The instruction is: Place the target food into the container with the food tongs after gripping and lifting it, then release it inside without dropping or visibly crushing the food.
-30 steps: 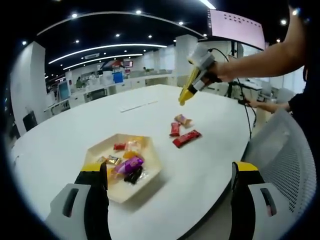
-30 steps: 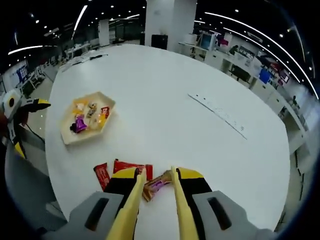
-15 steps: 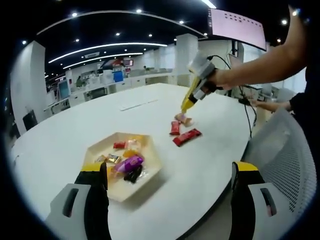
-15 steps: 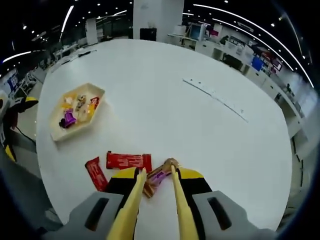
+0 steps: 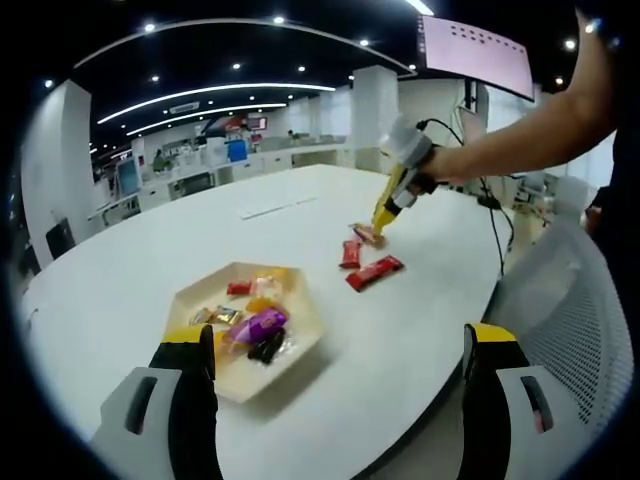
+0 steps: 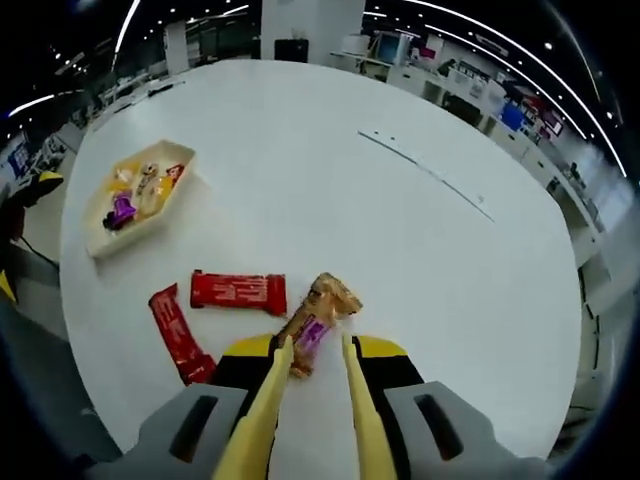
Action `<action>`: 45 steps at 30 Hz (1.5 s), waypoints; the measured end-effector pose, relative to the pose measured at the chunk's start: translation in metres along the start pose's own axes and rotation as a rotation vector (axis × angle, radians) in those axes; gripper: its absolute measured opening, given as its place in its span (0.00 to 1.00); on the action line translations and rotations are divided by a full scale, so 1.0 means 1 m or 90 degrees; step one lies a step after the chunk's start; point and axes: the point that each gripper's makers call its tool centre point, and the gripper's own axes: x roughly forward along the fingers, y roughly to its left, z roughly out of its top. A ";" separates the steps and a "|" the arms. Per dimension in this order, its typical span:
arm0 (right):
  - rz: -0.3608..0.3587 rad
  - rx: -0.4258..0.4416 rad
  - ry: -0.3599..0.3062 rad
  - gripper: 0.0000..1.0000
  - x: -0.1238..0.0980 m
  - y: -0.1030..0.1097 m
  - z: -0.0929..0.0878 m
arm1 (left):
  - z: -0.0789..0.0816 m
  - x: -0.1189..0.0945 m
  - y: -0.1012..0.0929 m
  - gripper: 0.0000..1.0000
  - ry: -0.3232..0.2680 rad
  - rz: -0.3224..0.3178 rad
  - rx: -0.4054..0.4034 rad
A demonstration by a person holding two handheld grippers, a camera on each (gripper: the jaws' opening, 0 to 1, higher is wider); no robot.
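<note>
Right gripper view: tongs [image 6: 311, 352] have come lower, tips narrow astride brown snack bar [image 6: 318, 318], closer than before; left gripper [image 5: 340, 385] wide, unmoved by tray [image 5: 300, 352].

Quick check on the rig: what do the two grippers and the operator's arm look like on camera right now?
Left gripper: grey bodies, black jaws with yellow tips. Right gripper: grey body, black-and-yellow jaws carrying long yellow food tongs, a black cable trailing behind it. The person's arm is bare, with a dark short sleeve.

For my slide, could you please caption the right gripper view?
Yellow tongs straddling a brown snack bar beside two red bars.
</note>
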 end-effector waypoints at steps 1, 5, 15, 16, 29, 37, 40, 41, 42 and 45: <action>0.001 0.004 -0.001 0.28 -0.001 -0.001 0.000 | 0.000 0.000 0.000 0.99 -0.001 -0.001 -0.001; 0.013 0.017 -0.017 0.28 0.000 0.001 0.005 | 0.000 0.000 -0.001 0.99 0.000 -0.002 0.000; 0.047 -0.042 -0.016 0.28 0.023 0.022 0.006 | -0.001 0.000 -0.001 0.99 0.004 -0.001 0.000; 0.043 -0.046 -0.011 0.27 0.024 0.022 0.003 | -0.001 0.000 -0.001 0.99 0.004 -0.001 0.000; 0.043 -0.032 -0.024 0.20 0.022 0.017 0.000 | -0.002 0.001 -0.002 0.99 0.008 -0.004 0.000; 0.049 -0.022 -0.031 0.20 0.015 0.013 0.005 | -0.002 0.001 -0.001 0.99 0.006 -0.004 0.000; 0.048 -0.020 -0.034 0.20 0.012 0.012 0.008 | -0.001 0.001 -0.001 0.99 0.004 -0.004 -0.001; 0.046 -0.022 -0.035 0.20 0.011 0.012 0.009 | -0.001 0.001 -0.001 0.99 0.003 -0.003 -0.001; 0.046 -0.024 -0.035 0.20 0.011 0.012 0.011 | 0.000 0.000 -0.001 0.99 0.002 -0.004 -0.002; 0.045 -0.025 -0.037 0.20 0.010 0.011 0.013 | -0.001 0.001 -0.001 1.00 0.002 -0.005 -0.003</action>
